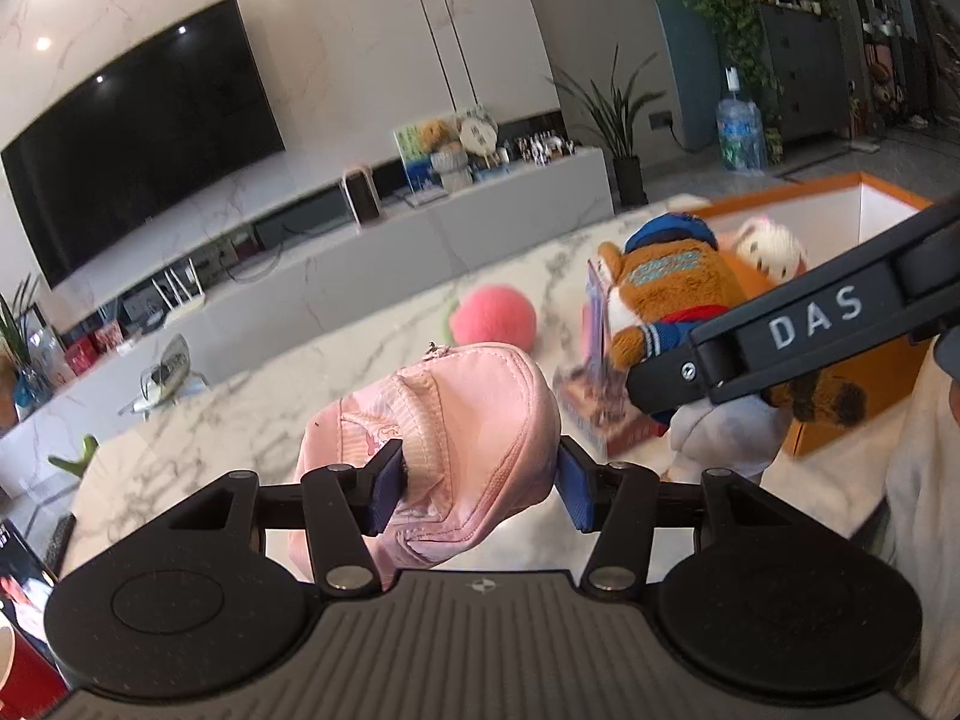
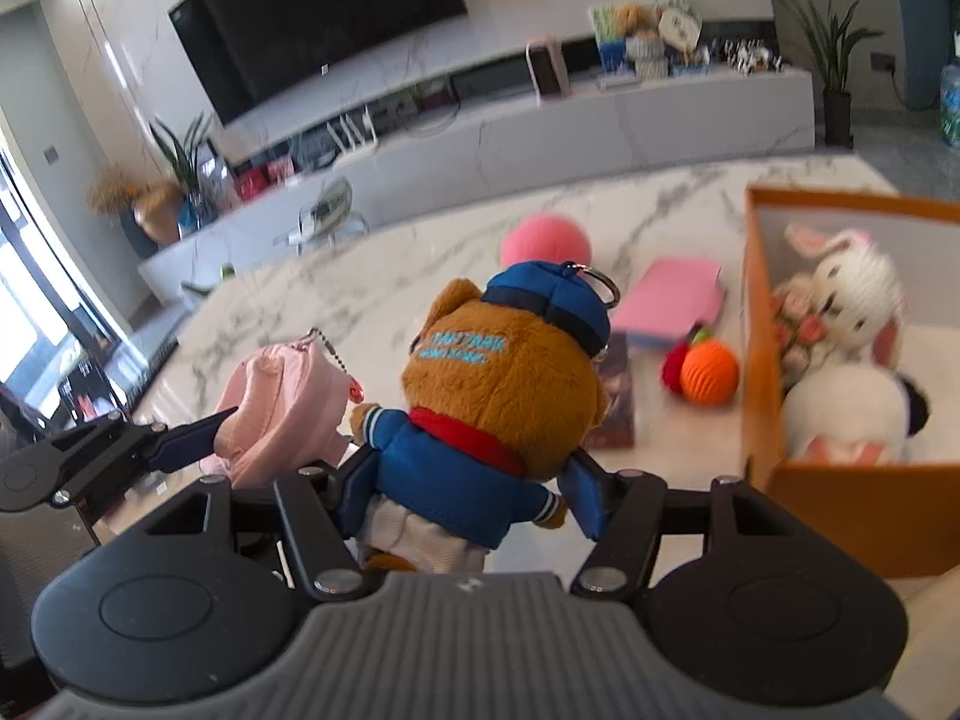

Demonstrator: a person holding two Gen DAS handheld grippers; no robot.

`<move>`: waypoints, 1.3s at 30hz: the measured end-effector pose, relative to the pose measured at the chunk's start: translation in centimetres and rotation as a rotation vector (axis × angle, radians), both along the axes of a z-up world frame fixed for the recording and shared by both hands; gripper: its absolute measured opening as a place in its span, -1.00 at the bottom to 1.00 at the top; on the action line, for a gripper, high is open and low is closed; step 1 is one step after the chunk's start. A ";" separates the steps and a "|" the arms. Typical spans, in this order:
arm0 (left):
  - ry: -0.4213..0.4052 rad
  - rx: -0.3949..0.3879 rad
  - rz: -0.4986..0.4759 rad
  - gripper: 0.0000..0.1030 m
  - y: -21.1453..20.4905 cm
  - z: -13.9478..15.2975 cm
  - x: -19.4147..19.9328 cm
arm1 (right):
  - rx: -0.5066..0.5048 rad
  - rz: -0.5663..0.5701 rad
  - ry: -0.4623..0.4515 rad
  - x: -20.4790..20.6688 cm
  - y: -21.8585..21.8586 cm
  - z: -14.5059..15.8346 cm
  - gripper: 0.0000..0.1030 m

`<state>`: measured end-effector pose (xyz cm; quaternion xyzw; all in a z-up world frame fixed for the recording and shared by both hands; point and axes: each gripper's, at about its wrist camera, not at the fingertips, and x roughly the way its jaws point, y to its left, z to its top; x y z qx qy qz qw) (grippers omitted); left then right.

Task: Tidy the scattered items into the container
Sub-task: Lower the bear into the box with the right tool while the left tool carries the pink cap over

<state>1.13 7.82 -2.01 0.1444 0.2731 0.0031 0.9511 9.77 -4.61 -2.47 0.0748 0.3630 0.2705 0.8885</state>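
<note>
white letters "DAS" on the black arm of the right gripper (image 1: pixel 636 396), turquoise lettering on the back of the brown plush bear (image 2: pixel 504 384), too blurred to read surely

Wall: pale marble panels (image 1: pixel 372 42) reflecting ceiling spotlights.
Screen: large black television (image 1: pixel 144 138), wall-mounted.
Furniture: long low white TV console (image 2: pixel 540 138) carrying ornaments.
Plants: potted plant (image 1: pixel 624 120) beside the console's end.
Floor: grey tiles (image 1: pixel 840 162).
Light: daylight through a window (image 2: pixel 24 300) at left.
</note>
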 end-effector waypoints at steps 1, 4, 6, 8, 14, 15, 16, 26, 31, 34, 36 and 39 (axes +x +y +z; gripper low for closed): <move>-0.007 -0.003 -0.005 0.21 -0.3 0.4 0.1 | 0.009 -0.008 -0.016 -0.1 -0.5 0.6 0.28; -0.029 -0.004 -0.024 0.21 -1.4 1.5 0.5 | 0.031 -0.034 -0.068 -0.3 -2.0 2.3 0.28; -0.039 -0.016 -0.037 0.21 -2.3 2.2 0.9 | 0.040 -0.055 -0.103 -0.4 -3.0 3.3 0.28; -0.047 -0.040 -0.058 0.21 -3.0 2.8 1.3 | 0.047 -0.075 -0.127 -0.4 -4.1 4.2 0.28; -0.063 -0.090 -0.117 0.21 -5.5 4.4 2.9 | 0.055 -0.156 -0.178 0.0 -7.8 6.0 0.28; -0.062 -0.105 -0.130 0.21 -5.9 4.6 3.2 | 0.056 -0.170 -0.182 0.2 -8.6 6.2 0.28; -0.060 -0.120 -0.145 0.21 -6.3 4.8 3.6 | 0.056 -0.184 -0.187 0.3 -9.3 6.4 0.28; -0.030 -0.276 -0.316 0.21 -10.2 6.6 8.3 | 0.019 -0.362 -0.195 2.0 -16.7 6.8 0.28; 0.018 -0.335 -0.395 0.21 -12.7 5.9 10.7 | -0.014 -0.417 -0.160 3.5 -19.7 5.8 0.28; 0.060 -0.353 -0.425 0.21 -13.9 5.1 12.0 | -0.036 -0.426 -0.130 4.9 -20.7 4.9 0.28; 0.086 -0.361 -0.443 0.21 -14.7 4.5 12.8 | -0.048 -0.440 -0.115 5.6 -21.6 4.3 0.28; 0.121 -0.359 -0.458 0.21 -16.0 3.8 14.5 | -0.071 -0.453 -0.095 6.4 -22.5 3.4 0.28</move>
